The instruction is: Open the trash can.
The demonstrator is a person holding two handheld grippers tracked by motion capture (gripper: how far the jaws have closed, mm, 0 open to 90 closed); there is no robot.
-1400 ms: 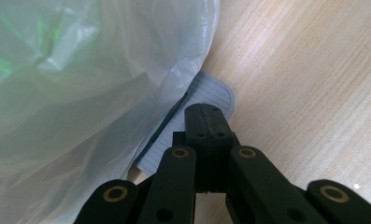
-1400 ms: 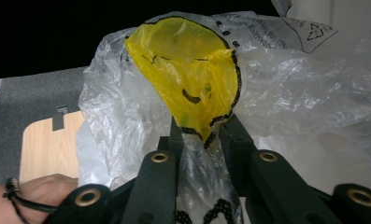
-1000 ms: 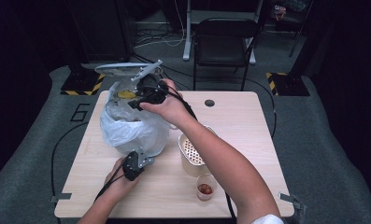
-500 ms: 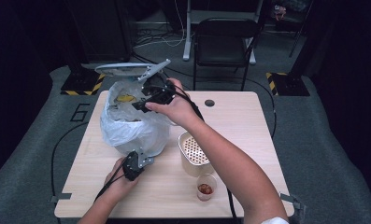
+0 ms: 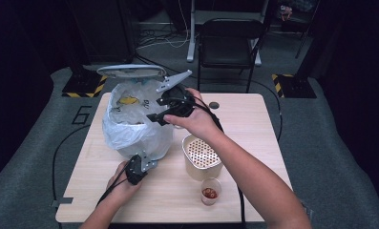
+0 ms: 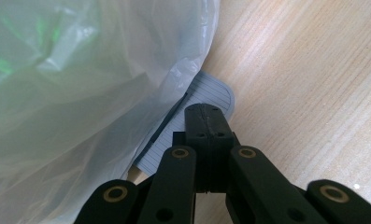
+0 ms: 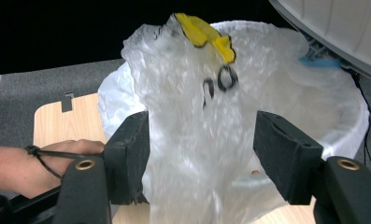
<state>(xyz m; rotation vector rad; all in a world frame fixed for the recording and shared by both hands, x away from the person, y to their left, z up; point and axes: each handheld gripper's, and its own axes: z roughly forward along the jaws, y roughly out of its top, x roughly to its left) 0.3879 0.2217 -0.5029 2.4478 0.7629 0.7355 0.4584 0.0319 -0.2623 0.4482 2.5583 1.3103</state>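
- Dark room surrounds the pale wooden worktop [image 5: 254, 124]; a folding chair [image 5: 227, 43] stands behind it.
- Bag-lined bin [image 5: 134, 126] sits at the worktop's far left, its contents blurred behind the plastic.
- Left tongs [image 6: 205, 122] are clenched empty by the bin's grey pedal [image 6: 206, 95].
- Right tongs [image 7: 202, 149] have just been widening, a loose bag flap [image 7: 197, 116] between them, ungripped.

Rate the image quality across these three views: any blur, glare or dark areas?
High view: table well lit, surroundings dark, picture slightly soft. Left gripper view: sharp wood grain, green glare on the plastic bag. Right gripper view: bag between the right tongs motion-blurred, background black.
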